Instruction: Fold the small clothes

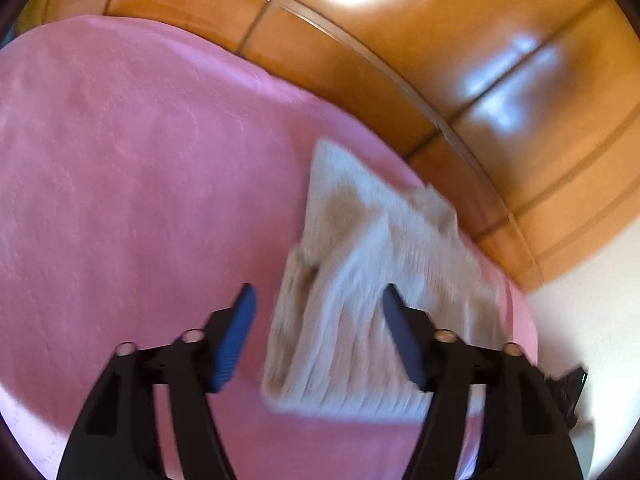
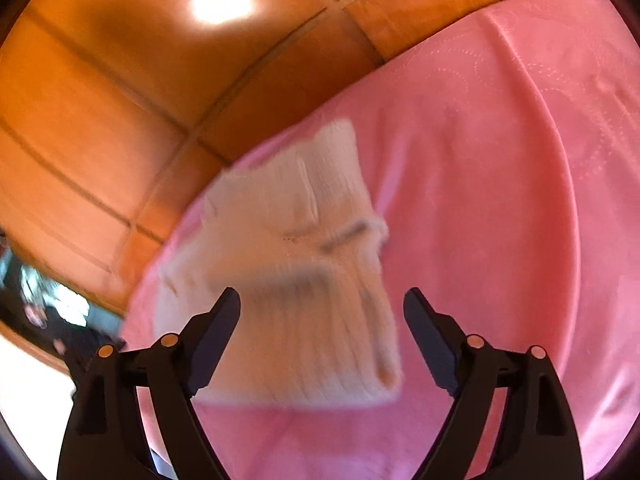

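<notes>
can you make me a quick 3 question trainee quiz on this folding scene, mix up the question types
1. True or false: the left claw is shut on the beige knit garment.
2. The garment lies on: A) bare tiled floor B) a pink cover C) a wooden table.
3. Fill in: behind the cover's edge, the floor is made of orange ____.

Key
1. False. Its fingers stand apart, pads off the cloth; the right claw is open too.
2. B. The garment sits near the cover's edge.
3. Tiles.
</notes>
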`<state>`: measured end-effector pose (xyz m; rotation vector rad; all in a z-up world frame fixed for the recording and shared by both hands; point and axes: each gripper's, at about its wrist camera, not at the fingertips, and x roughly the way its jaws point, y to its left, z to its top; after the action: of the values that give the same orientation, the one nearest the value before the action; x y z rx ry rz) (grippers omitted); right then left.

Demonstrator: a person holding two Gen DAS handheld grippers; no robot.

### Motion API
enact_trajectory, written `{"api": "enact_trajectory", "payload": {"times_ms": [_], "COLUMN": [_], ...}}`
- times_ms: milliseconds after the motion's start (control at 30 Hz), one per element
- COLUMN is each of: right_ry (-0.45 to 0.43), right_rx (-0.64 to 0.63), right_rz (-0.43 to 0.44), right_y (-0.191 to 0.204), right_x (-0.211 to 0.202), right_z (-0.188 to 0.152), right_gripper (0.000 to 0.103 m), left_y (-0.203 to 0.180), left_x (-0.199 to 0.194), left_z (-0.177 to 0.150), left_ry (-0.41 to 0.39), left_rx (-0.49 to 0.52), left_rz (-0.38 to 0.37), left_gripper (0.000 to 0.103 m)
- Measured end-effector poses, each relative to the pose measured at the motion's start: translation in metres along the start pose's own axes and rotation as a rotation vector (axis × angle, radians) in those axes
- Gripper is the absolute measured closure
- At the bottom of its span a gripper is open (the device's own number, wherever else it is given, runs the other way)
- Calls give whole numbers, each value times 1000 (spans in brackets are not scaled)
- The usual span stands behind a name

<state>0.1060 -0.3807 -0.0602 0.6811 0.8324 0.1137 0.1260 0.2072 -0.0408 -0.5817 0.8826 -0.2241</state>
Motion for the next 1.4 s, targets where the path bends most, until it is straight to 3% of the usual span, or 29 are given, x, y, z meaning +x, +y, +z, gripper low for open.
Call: {"api": "enact_trajectory", "payload": {"times_ms": [100,167,200,233,267,300,333,433,600,733,867,1067,1133,1200,1233,1267,1400], "right_ry": [43,80,93,95,88,90,92,67,52,70,110,152,140,98,78,48,-21], "right_rx": [-87,-133,-144,-153,-163,-155,-133,-132,-104,-93,-77,-98,-153,-258,-305,-367,-629], "right_rz": [-60,-97,-109,-128,-143,-138,-118,-94,-9,23,42,-56,-118,-191,-219,-259,-337], "right_y": [3,7,8,10,13,14,14,22,25,21,13,1,6,22,29,40,82], "right_x": [7,21,27,32,35,34,32,17,-16,-38,-56,-63,-63,-66,-67,-67,-53], "right_z": [-21,-30,-33,-36,-38,-38,-37,-37,-49,-68,-91,-108,-108,-108,-107,-105,-110], "right_gripper": [22,40,44,50,61,71,82,86,87,88,88,88,81,68,48,44,44], "left_y": [0,-3,-6,-9,-12,-15,-15,-21,-9,-1,14,13,10,9,8,6,-24], "left_x": [8,18,25,29,31,33,33,22,-5,-25,-49,-65,-71,-78,-81,-82,-69], "left_z": [-28,-42,-49,-53,-56,-58,-59,-62,-73,-90,-105,-124,-120,-109,-102,-98,-79], "left_ry": [69,113,132,135,132,146,146,125,134,151,176,220,202,157,127,102,44], "left_rx": [71,101,125,144,167,183,175,205,163,152,104,92,121,132,142,156,304], "left_rz": [-12,1,19,34,60,68,53,51,0,-5,-36,-48,1,43,52,67,105], "left_gripper": [36,36,37,50,76,85,88,91,94,101,101,101,101,93,74,60,59]}}
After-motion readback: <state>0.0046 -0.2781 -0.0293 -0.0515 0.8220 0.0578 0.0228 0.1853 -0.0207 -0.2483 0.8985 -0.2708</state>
